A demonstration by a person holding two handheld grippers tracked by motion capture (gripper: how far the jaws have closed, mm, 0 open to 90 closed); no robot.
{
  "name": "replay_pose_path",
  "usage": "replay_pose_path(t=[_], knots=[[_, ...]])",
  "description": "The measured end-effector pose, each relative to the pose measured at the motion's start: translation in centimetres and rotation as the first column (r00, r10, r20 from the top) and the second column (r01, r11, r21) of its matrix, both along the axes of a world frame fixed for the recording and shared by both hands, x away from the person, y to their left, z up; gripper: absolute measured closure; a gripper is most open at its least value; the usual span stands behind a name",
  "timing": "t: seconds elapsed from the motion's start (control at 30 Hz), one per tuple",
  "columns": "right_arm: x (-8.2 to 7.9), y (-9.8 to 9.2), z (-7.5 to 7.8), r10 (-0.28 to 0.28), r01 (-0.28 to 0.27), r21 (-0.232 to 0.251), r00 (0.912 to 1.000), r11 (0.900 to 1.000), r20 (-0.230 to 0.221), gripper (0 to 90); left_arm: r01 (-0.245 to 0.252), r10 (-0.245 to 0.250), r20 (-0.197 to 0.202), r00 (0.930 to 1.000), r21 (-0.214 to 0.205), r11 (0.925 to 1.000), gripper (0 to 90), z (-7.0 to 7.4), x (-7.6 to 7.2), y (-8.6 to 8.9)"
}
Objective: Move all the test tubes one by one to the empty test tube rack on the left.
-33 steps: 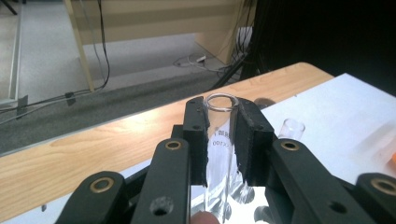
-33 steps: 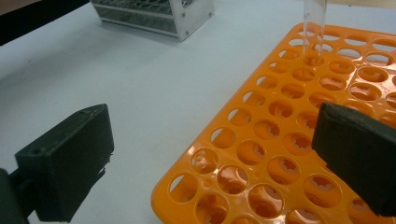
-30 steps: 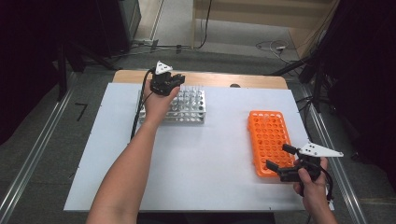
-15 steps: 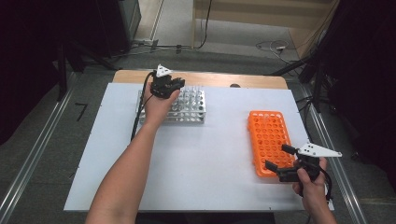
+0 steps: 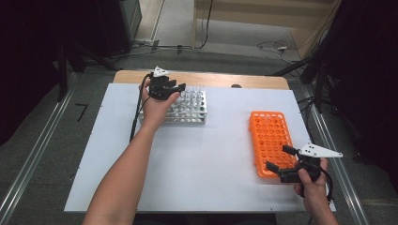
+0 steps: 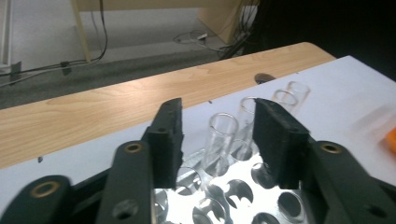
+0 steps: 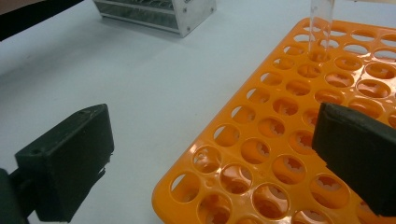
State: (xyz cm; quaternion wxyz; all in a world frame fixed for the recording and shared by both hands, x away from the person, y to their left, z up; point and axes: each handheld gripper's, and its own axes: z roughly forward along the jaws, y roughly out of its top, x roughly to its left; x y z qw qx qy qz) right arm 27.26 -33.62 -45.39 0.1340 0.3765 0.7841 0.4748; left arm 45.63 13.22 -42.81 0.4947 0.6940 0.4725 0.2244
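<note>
While the left gripper (image 6: 217, 140) has just been opening, a glass tube (image 6: 220, 140) stands free between its released jaws.

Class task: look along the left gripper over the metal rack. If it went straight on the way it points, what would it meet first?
Most likely the nearest glass tube standing in the metal rack: it stands between the open jaws of the left gripper, just ahead. Depth is hard to judge.
</note>
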Motion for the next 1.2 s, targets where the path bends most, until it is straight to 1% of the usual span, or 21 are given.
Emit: replay_pose_path(t=[0.13, 0.23, 0.37, 0.47, 0.5, 0.63, 0.73, 0.83, 1.0, 1.1, 1.2], knots=[[0.1, 0.0, -0.1, -0.001, 0.001, -0.002, 1.0, 1.0, -0.002, 0.0, 0.012, -0.011, 0.01, 0.9999, -0.023, 0.9997, 34.2, 0.4, -1.2, 0.3], [0.2, 0.1, -0.1, -0.001, 0.001, -0.002, 1.0, 1.0, -0.002, 0.0, 0.03, -0.029, 0.015, 0.9995, -0.044, 0.9986, 26.6, 0.6, -2.2, 0.6], [0.2, 0.2, -0.1, -0.002, 0.002, -0.009, 1.0, 1.0, -0.001, 0.0, 0.046, -0.045, 0.012, 0.9989, -0.052, 0.9976, 15.0, 0.9, -3.8, 0.9], [0.3, 0.3, -0.1, -0.003, 0.003, -0.009, 1.0, 1.0, -0.003, 0.0, 0.054, -0.054, 0.003, 0.9986, -0.037, 0.9979, 8.6, 0.8, -5.0, 1.0], [0.4, 0.4, -0.2, -0.005, 0.005, -0.01, 1.0, 0.9999, -0.003, 0.0, 0.055, -0.055, 0.003, 0.9985, -0.039, 0.9978, 7.1, 0.8, -5.4, 1.1], [0.4, 0.5, -0.2, -0.013, 0.012, -0.009, 0.9999, 0.9999, -0.002, 0.0, 0.066, -0.065, 0.006, 0.9978, -0.039, 0.9971, 3.1, 0.9, -7.0, 1.6], [0.4, 0.6, -0.1, -0.015, 0.015, -0.012, 0.9999, 0.9998, 0.002, 0.0, 0.075, -0.074, 0.016, 0.9971, -0.053, 0.9958, 1.6, 1.0, -8.3, 2.1], [0.5, 0.5, 0.0, -0.023, 0.023, -0.006, 0.9997, 0.9997, 0.003, 0.0, 0.092, -0.092, 0.016, 0.9957, -0.054, 0.9943, 0.0, 1.1, -9.1, 2.5], [0.6, 0.4, 0.1, -0.029, 0.029, 0.003, 0.9996, 0.9996, -0.001, 0.0, 0.104, -0.103, 0.036, 0.9941, -0.043, 0.9936, 0.0, 1.4, -10.9, 3.2], [0.6, 0.5, 0.1, -0.029, 0.029, -0.002, 0.9996, 0.9996, 0.001, 0.0, 0.11, -0.108, 0.04, 0.9933, -0.043, 0.993, 0.0, 1.4, -12.0, 3.5], [0.8, 0.5, 0.1, -0.035, 0.035, -0.003, 0.9994, 0.9994, -0.003, 0.0, 0.109, -0.107, 0.042, 0.9934, -0.054, 0.9926, 0.0, 1.2, -13.2, 3.9]])
